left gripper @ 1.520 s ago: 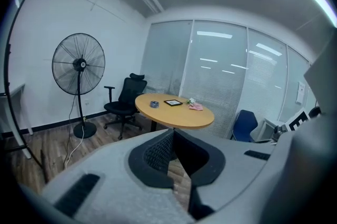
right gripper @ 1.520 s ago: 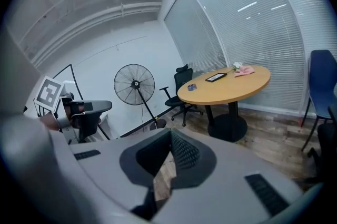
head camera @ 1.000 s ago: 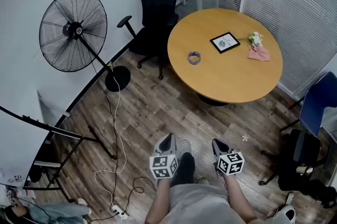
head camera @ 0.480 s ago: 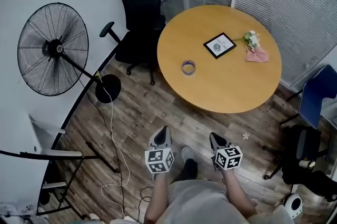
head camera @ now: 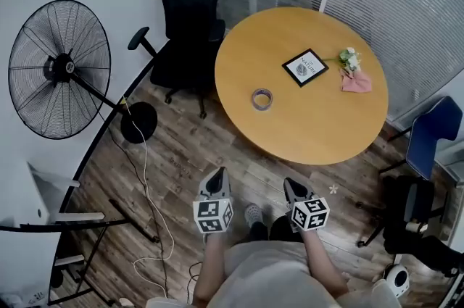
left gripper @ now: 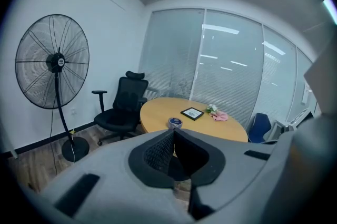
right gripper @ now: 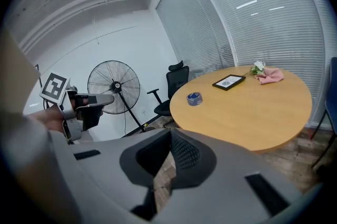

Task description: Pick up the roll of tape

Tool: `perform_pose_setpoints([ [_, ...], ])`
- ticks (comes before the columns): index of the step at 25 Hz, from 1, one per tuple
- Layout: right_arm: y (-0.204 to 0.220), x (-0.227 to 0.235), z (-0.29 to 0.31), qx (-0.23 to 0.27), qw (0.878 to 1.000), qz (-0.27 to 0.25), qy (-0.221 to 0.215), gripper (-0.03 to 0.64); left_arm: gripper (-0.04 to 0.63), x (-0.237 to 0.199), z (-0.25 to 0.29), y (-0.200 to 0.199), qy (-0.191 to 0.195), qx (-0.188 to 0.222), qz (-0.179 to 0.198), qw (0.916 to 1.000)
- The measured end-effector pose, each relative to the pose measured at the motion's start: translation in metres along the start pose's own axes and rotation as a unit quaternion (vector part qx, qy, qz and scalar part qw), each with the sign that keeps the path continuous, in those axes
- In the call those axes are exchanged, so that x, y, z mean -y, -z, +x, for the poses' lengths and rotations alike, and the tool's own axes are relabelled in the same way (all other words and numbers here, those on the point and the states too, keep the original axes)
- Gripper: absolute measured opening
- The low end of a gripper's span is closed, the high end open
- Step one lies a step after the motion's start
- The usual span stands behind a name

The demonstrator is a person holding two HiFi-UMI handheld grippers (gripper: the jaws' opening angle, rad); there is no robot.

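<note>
A blue-grey roll of tape [head camera: 262, 98] lies flat on the left part of a round wooden table [head camera: 319, 125]. Both grippers are held over the wooden floor, well short of the table. My left gripper [head camera: 215, 178] and right gripper [head camera: 293, 187] both point toward it, each with jaws shut and nothing between them. In the left gripper view the tape [left gripper: 175, 123] shows just above the closed left gripper [left gripper: 173, 133]. In the right gripper view the tape [right gripper: 194, 98] sits far beyond the closed right gripper [right gripper: 170, 133], with the left gripper [right gripper: 79, 107] at the left.
On the table lie a black picture frame [head camera: 304, 67], a small flower bunch [head camera: 349, 59] and a pink cloth [head camera: 356, 82]. A black office chair [head camera: 187, 17] stands at its left, a standing fan [head camera: 58, 67] further left, a blue chair [head camera: 428, 147] right. A cable [head camera: 145, 176] trails over the floor.
The person has stepped toward the table; both grippers came forward with them, still shut. The fan and chair slid left in the head view. The tape has not moved.
</note>
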State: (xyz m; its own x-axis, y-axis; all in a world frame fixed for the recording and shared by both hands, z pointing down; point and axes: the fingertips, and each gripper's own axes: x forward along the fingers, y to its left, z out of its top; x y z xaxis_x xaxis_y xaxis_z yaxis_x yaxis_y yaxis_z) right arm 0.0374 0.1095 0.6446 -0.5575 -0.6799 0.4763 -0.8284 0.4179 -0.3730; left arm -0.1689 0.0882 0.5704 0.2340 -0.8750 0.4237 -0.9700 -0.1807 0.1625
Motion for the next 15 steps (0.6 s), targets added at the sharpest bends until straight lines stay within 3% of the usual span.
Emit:
perform_pose_setpoints([
  [9,-0.019,0.001,0.013,0.017,1.0,-0.004,0.011,-0.003,0.009,-0.003,0.007,-0.01,0.022,0.008,0.003,0.9997],
  [15,-0.038,0.004,0.032,0.022,1.0,-0.004,0.005,-0.003,0.009,-0.014,0.011,-0.019,0.009,0.014,0.0,0.9999],
])
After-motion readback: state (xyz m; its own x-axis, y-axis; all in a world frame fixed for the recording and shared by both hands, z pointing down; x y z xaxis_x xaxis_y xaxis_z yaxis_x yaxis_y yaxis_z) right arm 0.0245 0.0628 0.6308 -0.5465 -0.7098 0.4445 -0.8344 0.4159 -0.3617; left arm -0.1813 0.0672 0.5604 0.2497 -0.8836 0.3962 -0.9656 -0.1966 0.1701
